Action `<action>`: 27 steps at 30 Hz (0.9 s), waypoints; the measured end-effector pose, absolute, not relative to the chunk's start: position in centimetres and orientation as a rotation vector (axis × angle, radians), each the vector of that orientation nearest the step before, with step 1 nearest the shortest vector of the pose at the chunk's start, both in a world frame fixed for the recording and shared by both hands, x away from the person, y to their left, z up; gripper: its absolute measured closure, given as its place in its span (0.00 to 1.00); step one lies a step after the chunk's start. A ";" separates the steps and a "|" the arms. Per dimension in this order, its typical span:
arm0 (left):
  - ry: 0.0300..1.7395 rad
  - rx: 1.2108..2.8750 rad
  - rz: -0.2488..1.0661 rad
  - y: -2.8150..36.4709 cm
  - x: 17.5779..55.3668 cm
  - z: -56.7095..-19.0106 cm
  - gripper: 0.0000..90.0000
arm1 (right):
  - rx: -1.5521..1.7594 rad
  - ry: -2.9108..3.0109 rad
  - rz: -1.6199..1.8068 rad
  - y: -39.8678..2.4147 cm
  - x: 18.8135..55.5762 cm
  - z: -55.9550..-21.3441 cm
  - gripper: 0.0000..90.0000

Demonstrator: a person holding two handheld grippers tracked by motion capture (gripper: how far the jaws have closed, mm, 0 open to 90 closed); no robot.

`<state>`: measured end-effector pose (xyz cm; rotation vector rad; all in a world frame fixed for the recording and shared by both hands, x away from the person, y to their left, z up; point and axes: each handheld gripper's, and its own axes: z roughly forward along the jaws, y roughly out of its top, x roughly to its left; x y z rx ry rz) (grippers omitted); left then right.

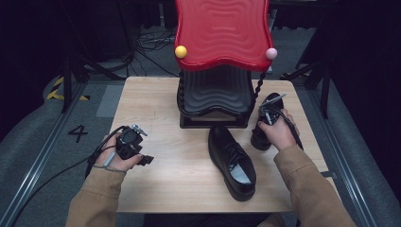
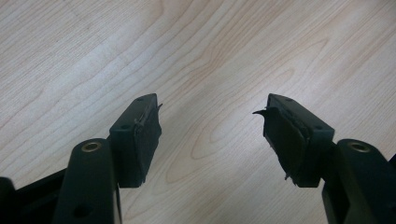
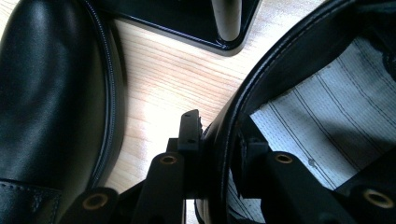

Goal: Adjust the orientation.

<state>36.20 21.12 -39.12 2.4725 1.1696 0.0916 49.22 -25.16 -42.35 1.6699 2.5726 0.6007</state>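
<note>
Right now the right gripper (image 3: 212, 154) has its jaws clamped on the collar of a black shoe (image 3: 299, 93), one jaw outside the leather, the other inside against the striped lining. That shoe stands at the table's (image 1: 156, 94) right side, beside the foot of the red-topped shoe rack (image 1: 222, 33). A second black shoe (image 1: 231, 161) lies just to its left. The left gripper (image 2: 210, 135) rests well apart over bare wood, jaws spread, nothing between them.
</note>
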 end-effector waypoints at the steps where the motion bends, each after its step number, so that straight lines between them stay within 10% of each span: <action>1: 1.170 2.472 0.092 21.1 36.2 -39.1 0.41 | 1.673 2.570 0.602 -25.2 49.2 -42.4 0.86; 27: 1.117 2.489 0.081 19.8 37.6 -39.0 0.41 | 1.466 2.618 0.694 -29.6 43.5 -37.3 0.90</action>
